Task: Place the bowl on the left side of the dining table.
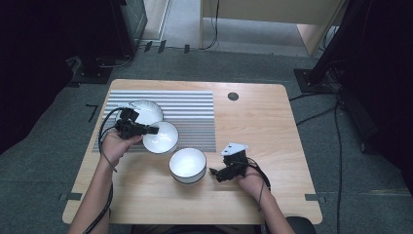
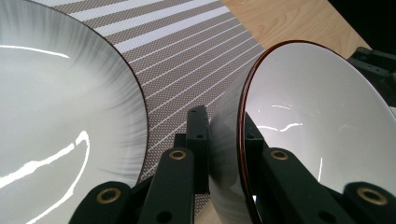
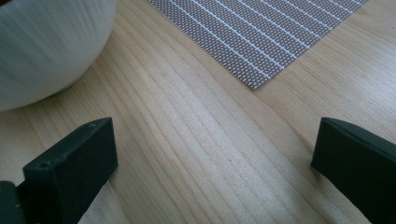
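A: We see three white bowls on the wooden counter [image 1: 272, 126]. The left claw [image 1: 155, 130] is clamped on the rim of the middle bowl [image 1: 163, 139], which sits at the striped mat's [image 1: 195, 117] 7 o'clock area.

B: In the left gripper view we confirm it: one jaw is pressed to the outer wall and the other sits inside the dark-edged rim, and that bowl [image 2: 317, 121] looks tilted up on its side. The far bowl [image 1: 145, 111] lies at its 10 o'clock, close by; whether the two touch, we cannot tell.

A: And the right claw [image 1: 213, 171]?

B: We find it spread wide, holding nothing, low over bare wood. It rests at 3 o'clock of the near bowl [image 1: 187, 165], just beside it but apart.

A: In the right gripper view that bowl's ribbed wall [image 3: 46, 42] sits at 10 o'clock, and the mat's corner [image 3: 261, 42] at 1 o'clock
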`<state>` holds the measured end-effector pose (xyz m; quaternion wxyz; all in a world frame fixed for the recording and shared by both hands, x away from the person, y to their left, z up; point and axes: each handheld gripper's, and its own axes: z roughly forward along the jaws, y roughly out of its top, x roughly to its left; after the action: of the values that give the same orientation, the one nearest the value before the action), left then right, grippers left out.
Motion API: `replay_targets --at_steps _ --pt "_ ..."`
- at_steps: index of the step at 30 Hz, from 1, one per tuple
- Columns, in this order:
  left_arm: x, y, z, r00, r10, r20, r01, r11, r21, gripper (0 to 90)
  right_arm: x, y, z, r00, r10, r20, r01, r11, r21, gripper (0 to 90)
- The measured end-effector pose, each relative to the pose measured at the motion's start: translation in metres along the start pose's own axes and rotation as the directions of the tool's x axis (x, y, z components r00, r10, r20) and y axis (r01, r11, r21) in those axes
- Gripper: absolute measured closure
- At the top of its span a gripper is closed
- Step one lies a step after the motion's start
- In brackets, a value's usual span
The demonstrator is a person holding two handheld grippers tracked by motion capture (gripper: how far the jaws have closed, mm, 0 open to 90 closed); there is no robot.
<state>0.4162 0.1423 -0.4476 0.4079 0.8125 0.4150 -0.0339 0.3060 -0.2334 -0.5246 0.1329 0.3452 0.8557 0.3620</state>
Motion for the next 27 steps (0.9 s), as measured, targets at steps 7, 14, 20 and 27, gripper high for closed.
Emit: replay_targets --at_steps 7,14,20,27 --pt "0.004 -0.002 0.002 0.9998 0.002 -0.019 -0.002 1.0000 0.008 80.7 0.000 0.000 0.000 1.0000 0.000 0.000 0.000 1.000 0.000 0.0" --pt "0.004 -0.001 0.008 1.0000 -0.001 -0.007 0.002 0.9998 0.021 80.7 0.000 0.000 0.000 1.0000 0.000 -0.001 0.000 1.000 0.000 0.0" --pt "0.006 0.001 0.012 1.0000 0.000 -0.008 0.000 0.9995 0.030 80.7 0.000 0.000 0.000 1.0000 -0.001 -0.001 0.001 1.000 0.000 0.0" --pt "0.012 0.004 0.012 0.9999 -0.012 -0.007 0.012 0.9995 0.029 80.8 0.000 0.000 0.000 1.0000 -0.001 -0.001 0.001 1.000 0.000 0.0"
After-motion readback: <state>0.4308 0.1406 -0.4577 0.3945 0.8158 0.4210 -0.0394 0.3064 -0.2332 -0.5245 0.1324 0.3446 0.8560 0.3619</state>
